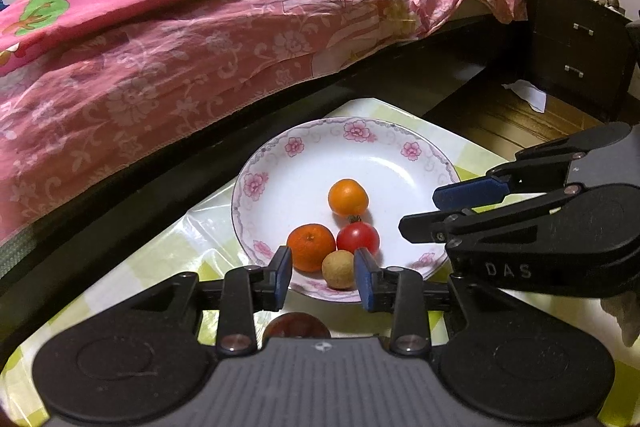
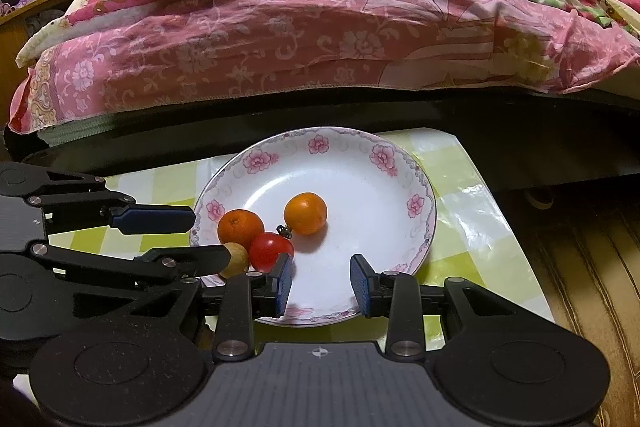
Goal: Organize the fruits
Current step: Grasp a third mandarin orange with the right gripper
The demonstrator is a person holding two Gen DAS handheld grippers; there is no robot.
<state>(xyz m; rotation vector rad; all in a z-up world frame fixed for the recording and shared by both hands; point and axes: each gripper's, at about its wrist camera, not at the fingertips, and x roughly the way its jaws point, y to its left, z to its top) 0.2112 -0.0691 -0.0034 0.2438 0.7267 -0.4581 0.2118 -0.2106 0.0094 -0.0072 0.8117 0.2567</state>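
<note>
A white plate with a pink flower rim (image 1: 296,147) (image 2: 260,159) holds two oranges (image 1: 348,197) (image 1: 311,247) (image 2: 305,213) (image 2: 240,229), a red tomato (image 1: 358,238) (image 2: 271,251) and a small tan fruit (image 1: 339,269) (image 2: 236,259). My left gripper (image 1: 323,277) is open and empty, jaws either side of the tan fruit at the plate's near rim; it also shows in the right wrist view (image 2: 204,239). My right gripper (image 2: 320,281) is open and empty over the plate's near part, just right of the tomato; it also shows in the left wrist view (image 1: 418,213).
The plate sits on a small table with a green-checked cloth (image 1: 464,147) (image 2: 460,227). A bed with pink floral bedding (image 1: 180,67) (image 2: 320,39) runs close behind. A dark nightstand (image 1: 576,47) and wood floor (image 2: 580,267) lie to the right.
</note>
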